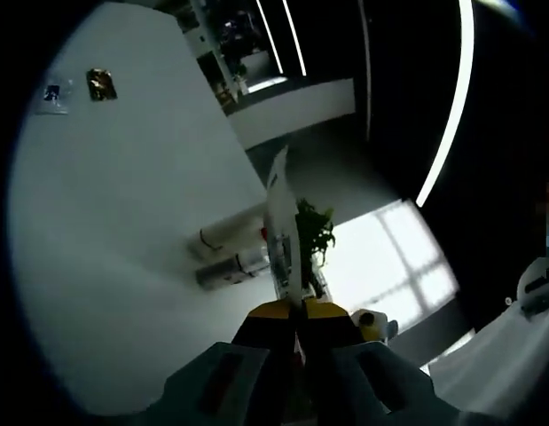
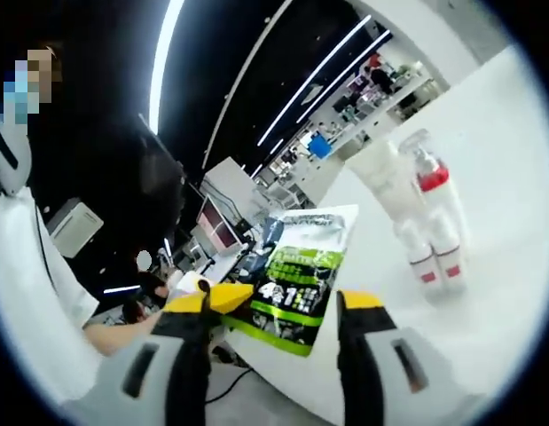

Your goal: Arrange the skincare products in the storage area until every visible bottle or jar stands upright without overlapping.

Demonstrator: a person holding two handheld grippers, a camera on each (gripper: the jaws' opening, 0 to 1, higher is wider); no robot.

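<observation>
- White table is spreading across the left gripper view, with two bottles lying on their sides near its middle, one just beside the other.
- Left gripper is pinching a thin sachet edge-on; its yellow-tipped jaws are standing nearly closed around the sachet's lower edge, and the sachet is rising straight up from them.
- Green printing is showing on the sachet's right side in that view, and the lying bottles are sitting just left of it.
- Two small packets, one pale and one dark gold, are lying far off near the table's far corner, well apart from the bottles.
- In the right gripper view the same sachet is showing its face: white top, green and black label, held up over the table edge.
- A yellow tip of the left gripper is coming in from the left and touching the sachet's lower left edge.
- Right gripper is standing wide, its two jaws well apart on either side of the sachet's lower end, gripping nothing.
- Bottles are appearing to the right of the sachet, white with red bands, one with a clear cap; whether they are touching each other I cannot tell.
- A person in white is standing at the left of that view.
</observation>
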